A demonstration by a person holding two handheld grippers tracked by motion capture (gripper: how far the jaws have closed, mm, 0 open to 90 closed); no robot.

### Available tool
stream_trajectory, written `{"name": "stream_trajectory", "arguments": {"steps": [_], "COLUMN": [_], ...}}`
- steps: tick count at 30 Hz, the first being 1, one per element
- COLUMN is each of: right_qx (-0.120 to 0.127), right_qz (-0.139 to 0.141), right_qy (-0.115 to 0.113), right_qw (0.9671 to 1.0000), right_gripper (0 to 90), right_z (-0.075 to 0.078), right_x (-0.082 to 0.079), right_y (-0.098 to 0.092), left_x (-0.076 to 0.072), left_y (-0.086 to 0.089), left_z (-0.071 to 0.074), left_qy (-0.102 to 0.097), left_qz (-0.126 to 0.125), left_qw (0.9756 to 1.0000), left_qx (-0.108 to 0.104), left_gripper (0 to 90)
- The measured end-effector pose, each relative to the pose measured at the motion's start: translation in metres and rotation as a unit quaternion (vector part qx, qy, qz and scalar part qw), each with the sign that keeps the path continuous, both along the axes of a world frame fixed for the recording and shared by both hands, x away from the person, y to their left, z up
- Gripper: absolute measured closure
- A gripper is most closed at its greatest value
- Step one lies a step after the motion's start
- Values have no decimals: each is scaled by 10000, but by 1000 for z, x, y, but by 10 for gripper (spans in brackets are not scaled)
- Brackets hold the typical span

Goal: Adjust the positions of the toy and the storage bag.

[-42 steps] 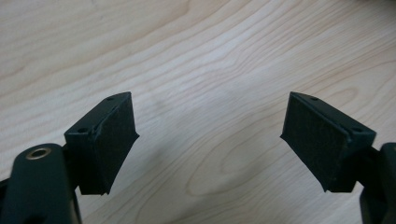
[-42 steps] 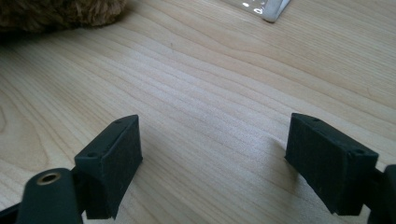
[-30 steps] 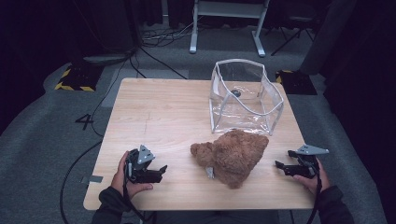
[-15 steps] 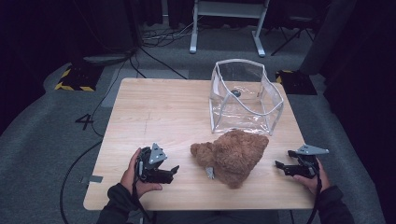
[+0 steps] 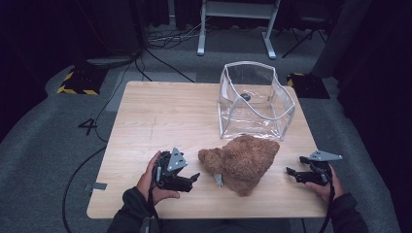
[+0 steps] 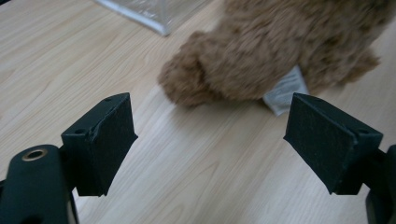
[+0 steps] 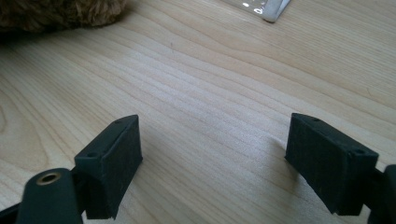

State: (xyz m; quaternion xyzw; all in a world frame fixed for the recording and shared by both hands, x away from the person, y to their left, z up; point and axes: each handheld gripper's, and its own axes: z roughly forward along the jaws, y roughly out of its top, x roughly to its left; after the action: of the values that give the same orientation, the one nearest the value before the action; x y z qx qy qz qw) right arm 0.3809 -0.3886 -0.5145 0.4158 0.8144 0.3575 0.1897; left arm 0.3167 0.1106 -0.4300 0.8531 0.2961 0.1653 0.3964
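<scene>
From the high view, the left gripper [image 5: 193, 178] lies low on the table [image 5: 160, 116], pointing at the brown plush toy [image 5: 245, 158] just beside it; the right gripper [image 5: 291, 172] rests near the toy's other side. In the left gripper view, jaws spread wide and empty — the toy [image 6: 275, 46] sits close ahead, not touched. In the right gripper view, jaws likewise released — toy [image 7: 60, 14] at the upper left, apart.

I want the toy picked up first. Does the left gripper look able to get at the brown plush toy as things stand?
Probably yes. The left gripper sits open just short of the plush toy, with bare table between its jaws and the toy's near end.
</scene>
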Motion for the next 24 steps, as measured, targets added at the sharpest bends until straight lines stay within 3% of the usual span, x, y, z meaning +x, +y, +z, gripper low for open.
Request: {"name": "stream_trajectory", "arguments": {"steps": [2, 5, 10, 24], "right_qx": [-3, 0, -1, -1], "right_qz": [0, 0, 1, 1], "right_qy": [0, 0, 0, 0], "right_qw": [10000, 10000, 10000, 10000], "right_gripper": [182, 182, 182, 182], "right_z": [0, 0, 0, 0], "right_x": [0, 0, 0, 0], "right_y": [0, 0, 0, 0], "left_x": [1, 0, -5, 1], "left_y": [-11, -19, -41, -79], "left_z": [4, 6, 13, 11], "left_qy": [-20, -58, -89, -51], "left_qz": [-162, -201, -570, -902], "left_qw": [9999, 9998, 9983, 9958], "left_qx": [-55, -21, -111, -174], "left_gripper": [158, 158, 158, 158]}}
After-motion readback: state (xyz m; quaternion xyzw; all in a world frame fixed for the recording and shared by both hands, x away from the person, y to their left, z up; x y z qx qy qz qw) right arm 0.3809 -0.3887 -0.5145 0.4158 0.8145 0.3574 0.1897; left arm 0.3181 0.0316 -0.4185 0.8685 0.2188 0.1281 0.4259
